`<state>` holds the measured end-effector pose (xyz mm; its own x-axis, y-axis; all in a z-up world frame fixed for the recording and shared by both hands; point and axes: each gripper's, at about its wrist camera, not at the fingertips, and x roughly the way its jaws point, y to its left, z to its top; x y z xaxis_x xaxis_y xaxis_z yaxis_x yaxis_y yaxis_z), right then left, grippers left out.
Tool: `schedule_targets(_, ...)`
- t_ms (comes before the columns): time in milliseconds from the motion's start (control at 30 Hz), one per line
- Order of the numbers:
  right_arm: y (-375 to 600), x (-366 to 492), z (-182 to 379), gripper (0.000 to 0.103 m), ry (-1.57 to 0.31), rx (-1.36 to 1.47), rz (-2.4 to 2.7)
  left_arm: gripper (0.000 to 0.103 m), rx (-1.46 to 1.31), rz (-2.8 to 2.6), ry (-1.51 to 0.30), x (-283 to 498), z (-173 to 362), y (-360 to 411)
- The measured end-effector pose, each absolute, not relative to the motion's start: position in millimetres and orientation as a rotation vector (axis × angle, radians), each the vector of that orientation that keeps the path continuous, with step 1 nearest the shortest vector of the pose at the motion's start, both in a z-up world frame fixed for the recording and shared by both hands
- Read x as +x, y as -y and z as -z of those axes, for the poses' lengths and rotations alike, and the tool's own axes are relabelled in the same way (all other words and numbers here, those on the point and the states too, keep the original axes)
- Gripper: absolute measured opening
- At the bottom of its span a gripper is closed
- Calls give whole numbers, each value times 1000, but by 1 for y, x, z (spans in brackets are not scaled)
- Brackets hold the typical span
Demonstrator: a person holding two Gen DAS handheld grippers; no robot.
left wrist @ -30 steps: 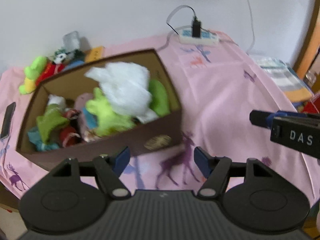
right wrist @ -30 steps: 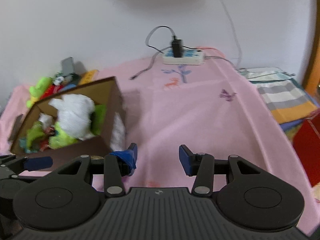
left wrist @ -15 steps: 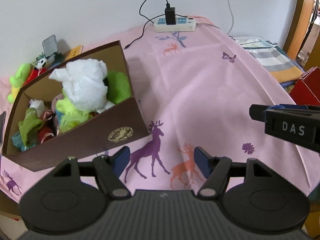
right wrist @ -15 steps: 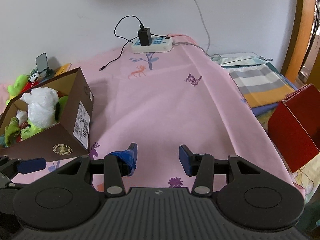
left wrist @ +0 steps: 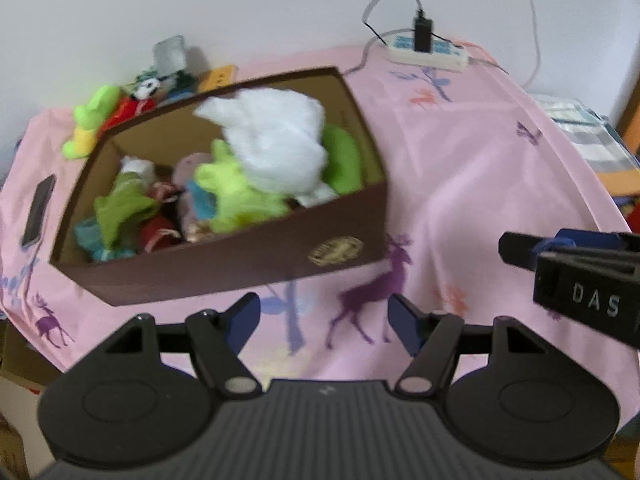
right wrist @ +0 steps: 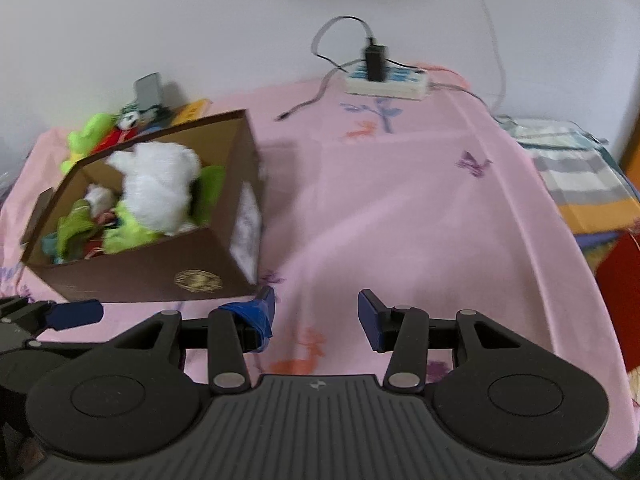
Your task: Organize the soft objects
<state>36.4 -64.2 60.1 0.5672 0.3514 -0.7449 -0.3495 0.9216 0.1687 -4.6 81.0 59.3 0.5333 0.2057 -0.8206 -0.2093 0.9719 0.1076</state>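
A brown cardboard box (left wrist: 248,268) (right wrist: 144,272) sits on the pink deer-print cloth, full of soft toys: a big white plush (left wrist: 276,140) (right wrist: 160,188) on top, green ones (left wrist: 236,196) below it. More plush toys (left wrist: 96,120) (right wrist: 92,132) lie behind the box by the wall. My left gripper (left wrist: 324,318) is open and empty, hovering just in front of the box's near wall. My right gripper (right wrist: 316,312) is open and empty too, over bare cloth to the right of the box's near corner.
A white power strip (left wrist: 424,50) (right wrist: 386,80) with a black plug and cables lies at the back by the wall. A dark phone (left wrist: 38,210) lies left of the box. Folded striped cloth (right wrist: 580,176) and a red box (right wrist: 620,292) sit at the right edge.
Both views swung right and back half a second ago, then returned left, so the box again sits close in front of the left gripper. Both grippers stayed open and empty.
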Motion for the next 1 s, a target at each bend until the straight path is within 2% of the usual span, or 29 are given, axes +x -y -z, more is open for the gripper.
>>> schedule_targets(533,-7,40,-91,30,-848,3,-406,70,-24,-289,-896,-3,-95,-157)
schedule_targets(1000,-17,43,-92,30,-840,18,-344,70,10,-272,-871,11,-89,-168)
